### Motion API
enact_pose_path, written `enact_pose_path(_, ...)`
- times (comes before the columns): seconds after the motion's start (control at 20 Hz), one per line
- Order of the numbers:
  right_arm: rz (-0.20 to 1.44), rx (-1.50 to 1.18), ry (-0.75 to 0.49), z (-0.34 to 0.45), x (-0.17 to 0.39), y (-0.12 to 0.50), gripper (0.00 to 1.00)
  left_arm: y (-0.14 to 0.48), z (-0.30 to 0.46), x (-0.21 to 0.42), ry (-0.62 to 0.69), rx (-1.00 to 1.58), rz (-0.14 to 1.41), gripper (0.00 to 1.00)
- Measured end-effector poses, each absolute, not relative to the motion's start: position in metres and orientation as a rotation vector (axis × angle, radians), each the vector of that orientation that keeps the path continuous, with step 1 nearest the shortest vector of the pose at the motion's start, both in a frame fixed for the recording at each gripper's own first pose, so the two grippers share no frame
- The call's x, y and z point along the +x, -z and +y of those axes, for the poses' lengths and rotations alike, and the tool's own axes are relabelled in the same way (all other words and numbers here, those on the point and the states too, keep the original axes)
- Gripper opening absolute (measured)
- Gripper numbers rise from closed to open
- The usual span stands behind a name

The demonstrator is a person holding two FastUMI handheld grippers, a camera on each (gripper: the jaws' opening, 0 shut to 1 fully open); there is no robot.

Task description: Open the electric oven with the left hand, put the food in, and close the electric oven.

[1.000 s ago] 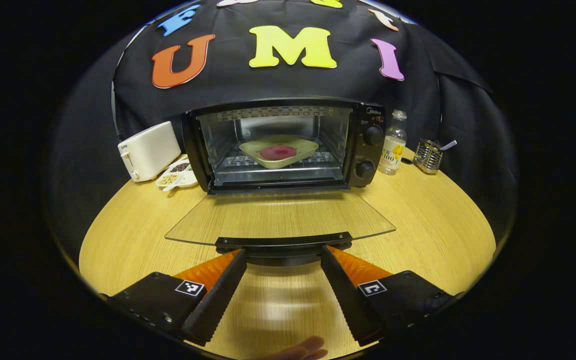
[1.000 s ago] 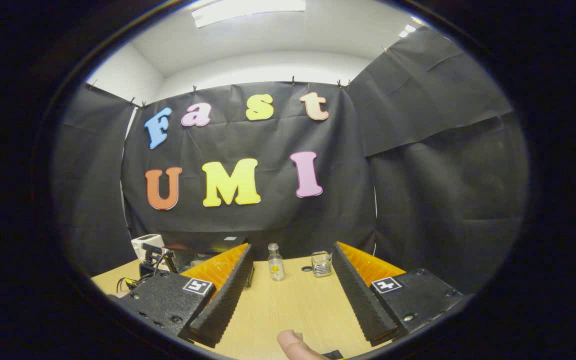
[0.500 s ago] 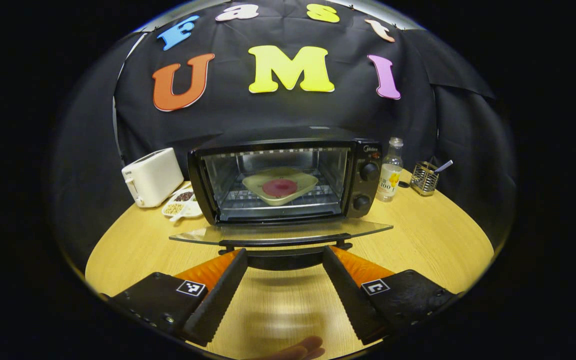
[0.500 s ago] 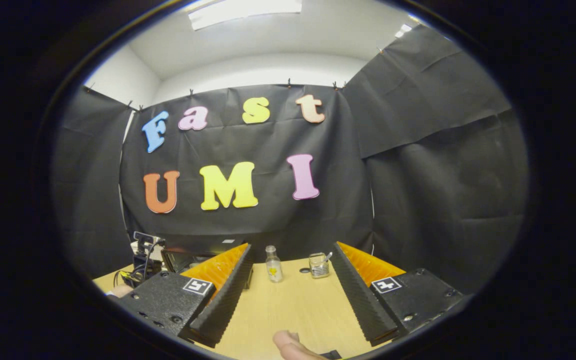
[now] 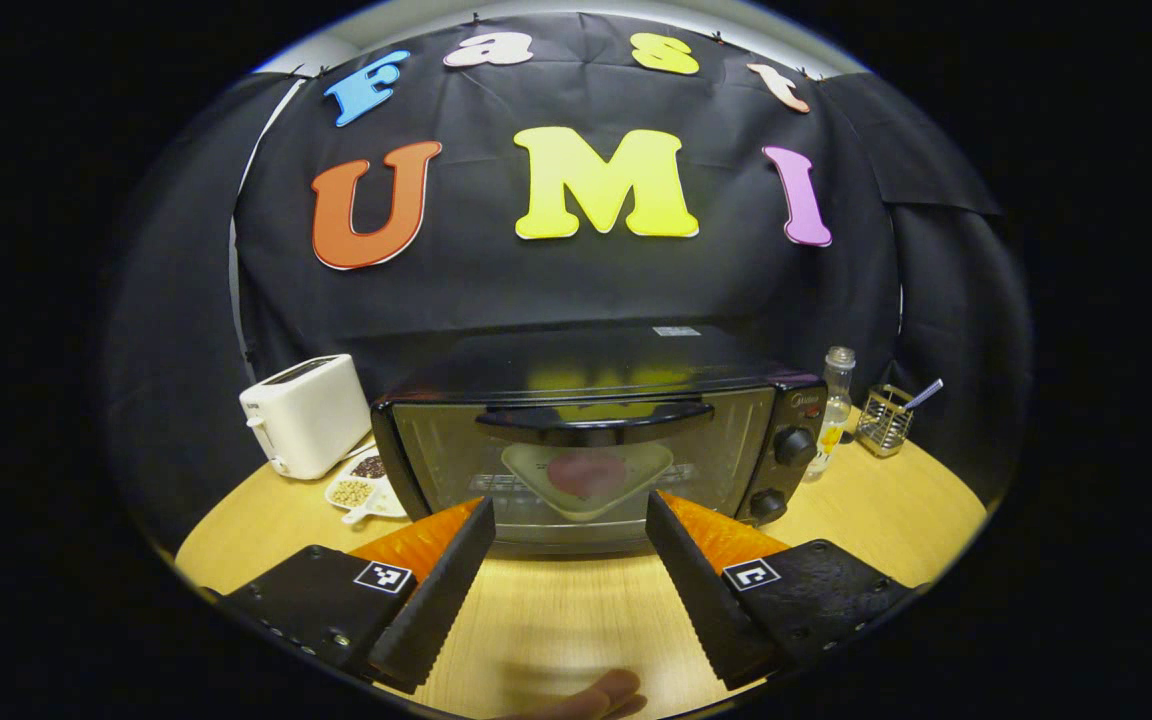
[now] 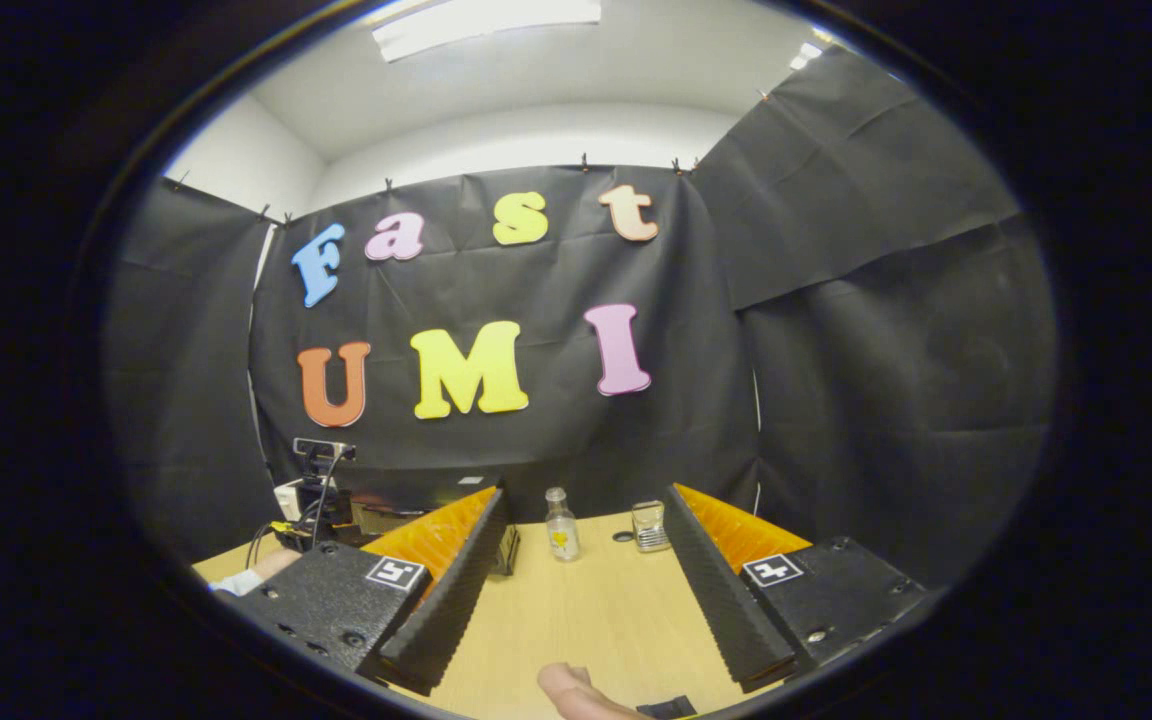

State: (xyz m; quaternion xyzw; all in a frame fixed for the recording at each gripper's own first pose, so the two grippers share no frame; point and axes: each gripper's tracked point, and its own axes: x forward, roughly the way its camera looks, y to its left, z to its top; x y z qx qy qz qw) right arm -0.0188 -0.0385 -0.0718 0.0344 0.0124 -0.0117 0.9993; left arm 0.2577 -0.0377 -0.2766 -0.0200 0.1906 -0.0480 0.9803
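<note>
On the desk [image 5: 836,520], the oven [image 5: 591,440] sits at twelve o'clock, door up and seemingly shut, the plate [image 5: 586,478] of food [image 5: 586,472] inside. The closing step looks finished; next, just draw back. The left hand-held gripper [image 5: 568,535] gapes wide, empty, below the door; the right hand-held gripper [image 6: 584,540] likewise holds nothing.

The oven door [image 5: 576,470] swung up from lying flat to shut against the oven [image 5: 596,430], covering the plate of food [image 5: 586,478] behind glass. The left tool [image 5: 568,520] rose with the door handle [image 5: 596,422] and drew nearer the oven.
</note>
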Motion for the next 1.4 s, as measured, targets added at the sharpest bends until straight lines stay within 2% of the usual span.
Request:
enact_pose_path(0.15,0.048,0.078,0.026,-0.041,-0.015,0.077,0.96,0.273,-0.035,0.250,0.088,-0.060,0.385,0.97)
enact_pose_path(0.2,0.057,0.079,0.025,-0.042,-0.015,0.080,1.00,0.269,-0.034,0.246,0.084,-0.062,0.380,0.97)
enact_pose_path(0.25,0.064,0.081,0.024,-0.042,-0.015,0.081,0.95,0.266,-0.035,0.242,0.088,-0.068,0.372,0.97)
enact_pose_path(0.55,0.072,0.082,0.013,-0.036,-0.021,0.081,0.95,0.213,-0.028,0.202,0.083,-0.052,0.296,0.97)
enact_pose_path(0.8,0.086,0.081,0.027,-0.032,-0.019,0.081,0.95,0.152,-0.018,0.142,0.095,-0.027,0.245,0.96)
enact_pose_path(0.95,0.084,0.071,0.020,-0.030,-0.024,0.081,0.96,0.104,-0.009,0.102,0.070,-0.018,0.166,0.96)
enact_pose_path(1.0,0.079,0.068,0.012,-0.028,-0.027,0.080,0.96,0.087,-0.007,0.088,0.052,-0.031,0.129,1.00)
enact_pose_path(1.1,0.067,0.068,-0.011,-0.023,-0.034,0.077,0.96,0.058,-0.004,0.057,0.040,-0.032,0.065,0.96)
enact_pose_path(1.4,0.011,0.069,-0.033,-0.017,-0.045,0.064,0.96,0.021,0.012,-0.018,-0.018,-0.071,-0.027,0.96)
